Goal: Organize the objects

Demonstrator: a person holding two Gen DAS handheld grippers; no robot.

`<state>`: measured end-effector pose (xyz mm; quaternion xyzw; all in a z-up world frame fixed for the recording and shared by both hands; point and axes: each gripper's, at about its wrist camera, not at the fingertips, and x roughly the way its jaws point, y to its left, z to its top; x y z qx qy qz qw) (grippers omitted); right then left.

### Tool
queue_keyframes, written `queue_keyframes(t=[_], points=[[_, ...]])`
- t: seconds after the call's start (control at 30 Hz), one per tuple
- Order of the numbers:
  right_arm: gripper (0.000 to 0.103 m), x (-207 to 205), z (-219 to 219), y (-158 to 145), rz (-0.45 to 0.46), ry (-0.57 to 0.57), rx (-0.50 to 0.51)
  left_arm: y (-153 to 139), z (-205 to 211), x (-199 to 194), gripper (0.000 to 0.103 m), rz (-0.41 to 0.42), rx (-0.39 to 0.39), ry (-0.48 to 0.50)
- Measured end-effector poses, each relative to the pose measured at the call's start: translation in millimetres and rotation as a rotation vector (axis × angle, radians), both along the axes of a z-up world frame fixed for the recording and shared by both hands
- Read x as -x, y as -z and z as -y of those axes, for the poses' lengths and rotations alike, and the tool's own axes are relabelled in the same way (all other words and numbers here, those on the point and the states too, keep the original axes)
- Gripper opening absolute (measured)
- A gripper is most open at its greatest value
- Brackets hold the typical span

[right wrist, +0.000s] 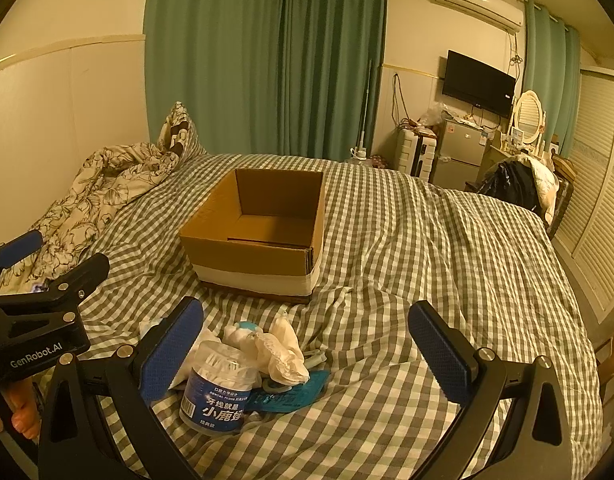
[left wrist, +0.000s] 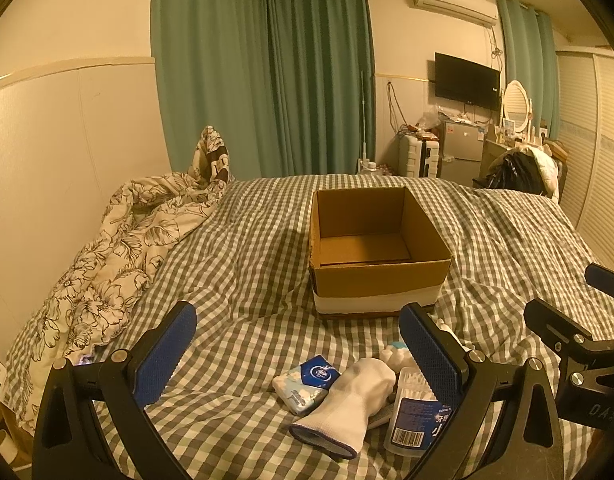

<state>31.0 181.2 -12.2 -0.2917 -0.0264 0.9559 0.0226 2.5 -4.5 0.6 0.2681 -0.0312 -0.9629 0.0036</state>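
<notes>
Objects for sorting sit in a small heap on the near part of the checked bedspread point(left wrist: 247, 248), just in front of the cardboard box point(left wrist: 377, 276). Bed takes up most of both views; floral quilt point(left wrist: 119, 248) is bunched along its left edge against the wall. Box is open-topped, upright, nothing visible inside, white band around its lower part.

Left gripper point(left wrist: 299, 354): blue pads spread wide, holding nothing, hovering over the heap. Right gripper point(right wrist: 307, 352): also spread wide, holding nothing, heap near its left pad.

Heap, left wrist view: white sock point(left wrist: 349, 404) lies across the middle, cuff toward the camera. Clear floss-pick jar point(left wrist: 413, 414) with blue label is touching the sock's right side. Tissue pack point(left wrist: 307, 384) with blue-and-floral wrap is touching the sock's left side.

Right wrist view adds: crumpled cream cloth piece point(right wrist: 283, 354) behind the jar, teal flat packet point(right wrist: 295, 394) partly under the cloth, beside the jar. Small white and light-blue item behind the cloth; can't tell what it is.
</notes>
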Motion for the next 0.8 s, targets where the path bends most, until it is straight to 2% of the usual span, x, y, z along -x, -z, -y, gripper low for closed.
queue_keyframes(t=[0.47, 0.8], points=[[0.103, -3, 3, -3, -0.001, -0.004, -0.012, 7, 5, -1, 0.103, 0.024, -0.016, 0.008], [0.103, 7, -2, 15, 0.06, -0.003, -0.005, 36, 5, 7, 0.103, 0.085, -0.007, 0.016]])
